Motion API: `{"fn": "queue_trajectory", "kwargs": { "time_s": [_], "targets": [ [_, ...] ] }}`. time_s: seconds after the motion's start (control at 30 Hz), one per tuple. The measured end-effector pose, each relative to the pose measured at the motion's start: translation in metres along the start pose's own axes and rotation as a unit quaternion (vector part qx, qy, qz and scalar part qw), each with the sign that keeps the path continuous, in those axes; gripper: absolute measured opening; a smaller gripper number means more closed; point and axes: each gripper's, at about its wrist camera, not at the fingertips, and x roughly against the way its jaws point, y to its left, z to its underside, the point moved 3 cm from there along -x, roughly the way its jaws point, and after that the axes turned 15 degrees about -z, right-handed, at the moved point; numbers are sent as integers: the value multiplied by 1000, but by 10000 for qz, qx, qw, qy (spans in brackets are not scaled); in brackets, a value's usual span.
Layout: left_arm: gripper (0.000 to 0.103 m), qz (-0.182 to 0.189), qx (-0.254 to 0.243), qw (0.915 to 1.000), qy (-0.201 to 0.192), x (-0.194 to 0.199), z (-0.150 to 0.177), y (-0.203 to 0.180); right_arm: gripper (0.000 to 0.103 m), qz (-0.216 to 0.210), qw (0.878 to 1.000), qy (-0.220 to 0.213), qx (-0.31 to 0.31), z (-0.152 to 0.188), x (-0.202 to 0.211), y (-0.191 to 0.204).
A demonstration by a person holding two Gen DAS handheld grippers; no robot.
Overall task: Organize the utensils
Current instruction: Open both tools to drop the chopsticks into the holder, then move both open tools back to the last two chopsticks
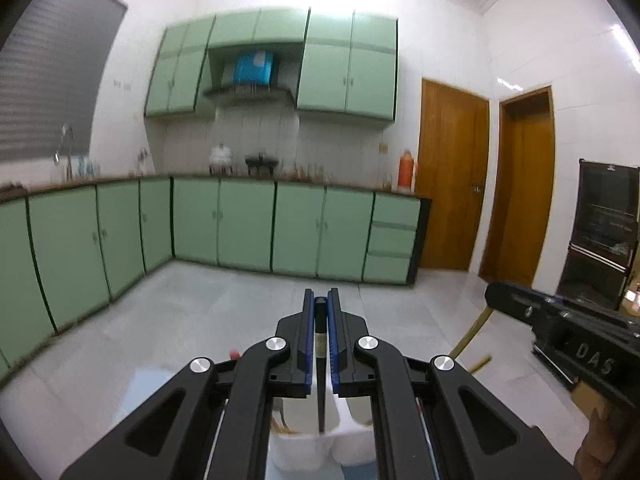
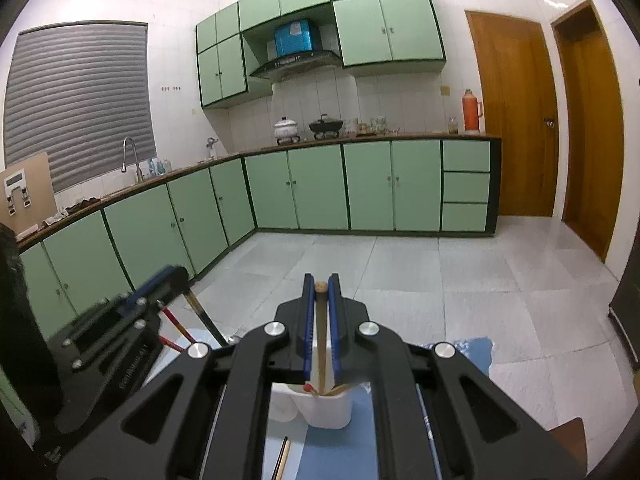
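My left gripper (image 1: 320,300) is shut on a dark chopstick (image 1: 320,344) that hangs down between the blue pads toward a white utensil holder (image 1: 352,440) below. In the right wrist view, my right gripper (image 2: 320,282) is shut on a pale wooden chopstick (image 2: 321,332). Its lower end reaches into the white holder (image 2: 332,412), where other sticks stand. The left gripper (image 2: 176,276) shows at the left with its dark chopstick (image 2: 204,320), near red chopsticks (image 2: 174,320). The right gripper (image 1: 496,294) appears at the right of the left wrist view, its wooden chopstick (image 1: 468,332) slanting down.
A blue mat (image 2: 476,350) lies under the holder, and one loose chopstick (image 2: 282,456) rests on it in front. Green kitchen cabinets (image 2: 320,188) and a tiled floor (image 2: 440,280) fill the background. A hand (image 1: 600,440) holds the right gripper. Wooden doors (image 2: 512,112) stand at right.
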Motion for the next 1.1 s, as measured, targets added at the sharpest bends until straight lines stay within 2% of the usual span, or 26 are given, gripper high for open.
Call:
{"fn": "queue_trajectory", "kwargs": {
  "time_s": [0.07,0.1,0.17,0.23,0.37,0.43,0.53,0.77,0.83,0.97,1.1],
  "targets": [
    [10,-66,23,9998,186,-4,4,3,15,-12,10000,89,-39,3,-2,2],
    [13,-65,93,9997,216,-2,3,7,23,-6,9999,104,-45,5,-2,1],
    [31,-58,192,9996,190,9,0,12,31,31,10000,4,-27,5,7,2],
    [32,-23,201,9998,47,26,-6,17,41,62,9999,-147,-29,5,21,4],
    [35,9,136,9998,-122,61,-7,28,51,92,9993,-359,2,9,50,4],
    [37,-99,26,9999,-94,80,1,34,59,82,9991,-420,33,19,66,6],
    [39,-107,-71,9999,25,100,21,38,60,71,9995,-289,112,50,84,12],
    [39,-131,-468,9962,721,125,106,41,61,93,9990,389,-174,142,96,26],
    [39,-85,-580,9924,1080,126,141,41,61,69,9976,569,-385,165,95,32],
    [39,-90,-822,9852,1502,128,188,41,61,88,9941,946,-517,208,92,44],
    [39,-139,-922,9784,1845,128,218,42,61,87,9883,1403,-590,244,83,51]
  ]
}}
